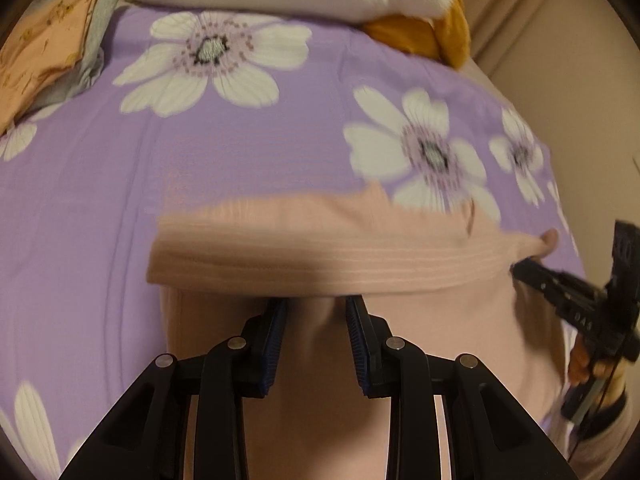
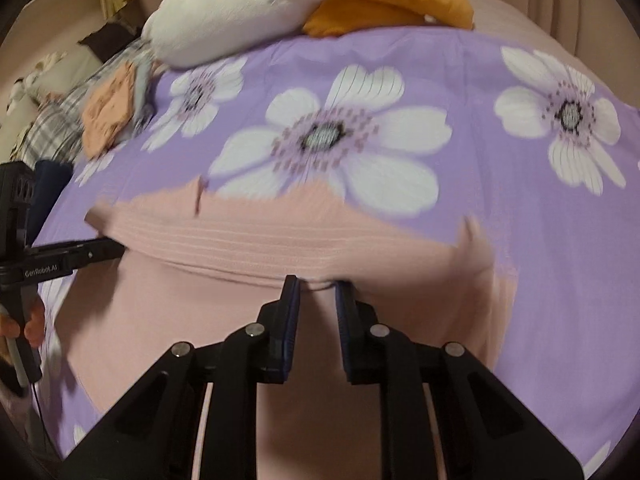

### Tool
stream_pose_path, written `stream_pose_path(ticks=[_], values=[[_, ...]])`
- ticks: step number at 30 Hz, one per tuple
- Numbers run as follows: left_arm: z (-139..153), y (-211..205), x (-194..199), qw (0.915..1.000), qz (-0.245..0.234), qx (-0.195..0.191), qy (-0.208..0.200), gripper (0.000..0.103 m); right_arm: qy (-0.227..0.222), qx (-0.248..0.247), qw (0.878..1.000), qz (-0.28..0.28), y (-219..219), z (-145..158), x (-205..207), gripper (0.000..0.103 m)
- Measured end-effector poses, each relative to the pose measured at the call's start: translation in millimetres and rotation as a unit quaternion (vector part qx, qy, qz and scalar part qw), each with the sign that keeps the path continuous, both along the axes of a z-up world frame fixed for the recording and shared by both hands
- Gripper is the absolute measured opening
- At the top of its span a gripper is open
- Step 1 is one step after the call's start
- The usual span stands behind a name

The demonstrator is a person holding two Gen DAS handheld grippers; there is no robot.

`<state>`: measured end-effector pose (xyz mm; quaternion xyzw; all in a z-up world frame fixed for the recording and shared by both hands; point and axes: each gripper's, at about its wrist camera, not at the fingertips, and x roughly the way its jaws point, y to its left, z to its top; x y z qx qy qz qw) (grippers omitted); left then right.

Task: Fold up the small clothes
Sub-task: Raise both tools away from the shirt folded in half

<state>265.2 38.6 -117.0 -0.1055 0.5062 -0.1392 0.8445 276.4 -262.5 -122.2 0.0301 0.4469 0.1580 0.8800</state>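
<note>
On the bed's purple floral sheet (image 1: 100,200): pink garment (image 1: 320,240) lies crosswise, long axis left-right | left gripper (image 1: 316,312) and right gripper (image 2: 318,292) narrow, each pinching its near ribbed hem | fold runs away from both, equally near.

Read "GenRobot.AI" in white on the black left gripper (image 2: 64,258), seen at the left edge of the right wrist view. Made out faint, blurred characters on the right gripper (image 1: 576,312), too smeared to read.
</note>
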Motion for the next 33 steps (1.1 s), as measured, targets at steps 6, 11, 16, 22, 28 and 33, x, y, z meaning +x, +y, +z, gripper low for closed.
stream_pose_path(ticks=[6,11,16,22,28,33], values=[[16.0,9.4,30.5,0.9992,0.037,-0.009,-0.011,0.029,-0.027,0.047,0.998,-0.043,-15.2,29.5,21.8,0.022],[20.7,16.9,8.2,0.9995,0.026,-0.010,-0.015,0.029,-0.028,0.079,0.995,-0.054,-41.0,39.3,-7.2,0.023],[22.0,17.8,-33.0,0.9998,0.012,-0.011,-0.012,0.029,-0.002,0.123,0.989,-0.077,-80.8,28.9,-65.7,0.028],[13.2,18.7,-91.6,0.9995,0.000,-0.031,-0.002,0.029,0.031,0.165,0.982,-0.092,-109.0,3.7,-137.8,0.043],[-0.7,12.9,-122.0,0.9995,-0.004,-0.027,0.015,0.029,0.048,0.225,0.969,-0.088,-112.2,-26.4,-169.1,0.045],[-9.4,11.2,-124.2,0.9995,0.005,-0.016,0.027,0.029,0.049,0.249,0.966,-0.051,-99.4,-31.8,-169.5,0.010]])
